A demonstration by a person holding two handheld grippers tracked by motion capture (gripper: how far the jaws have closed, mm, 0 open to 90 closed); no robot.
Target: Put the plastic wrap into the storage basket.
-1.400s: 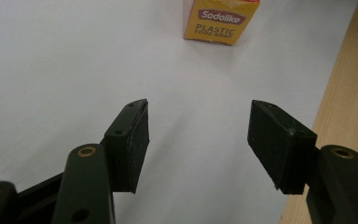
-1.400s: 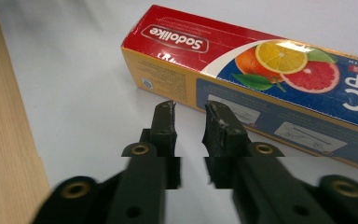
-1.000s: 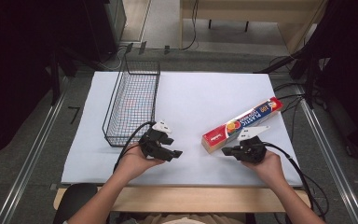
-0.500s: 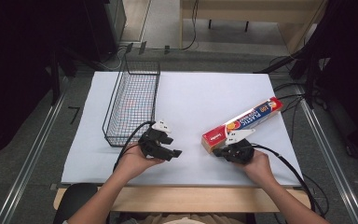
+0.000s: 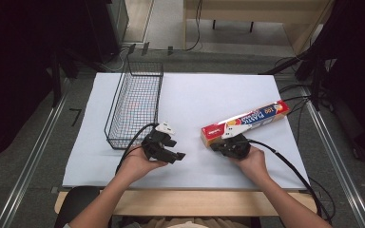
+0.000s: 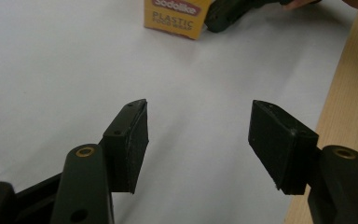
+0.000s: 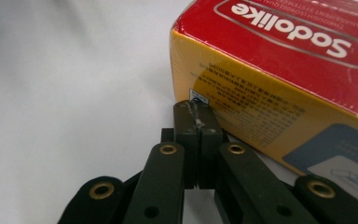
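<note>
A long box of plastic wrap (image 5: 245, 121), red on top and yellow along its side, lies flat and slanted on the right half of the white-covered worktop (image 5: 195, 99). Its near end points toward the person and its far end reaches toward the right edge.

The right hand-held gripper (image 5: 222, 142) sits at that near end. In the right gripper view its two black jaws are pressed together with nothing between them, and their tips (image 7: 196, 112) meet the box's yellow side (image 7: 242, 107) just below the corner. It appears to be nudging the box rather than gripping it.

The left hand-held gripper (image 5: 177, 156) hangs over bare worktop near the middle, apart from the box. Its jaws stand apart and hold nothing, and they have just been opening a little. In the left gripper view, the box end (image 6: 175, 16) and the other gripper show farther off, with the wooden worktop edge (image 6: 349, 93) at the right.

A black wire basket (image 5: 135, 107) stands on the left half, well apart from the box.

The main risk seems to be that closed tips pressing near one corner would spin the light box instead of sliding it straight. They could also slip off the glossy side and skid onto the worktop. A hard shove might send the far end over the right edge.
</note>
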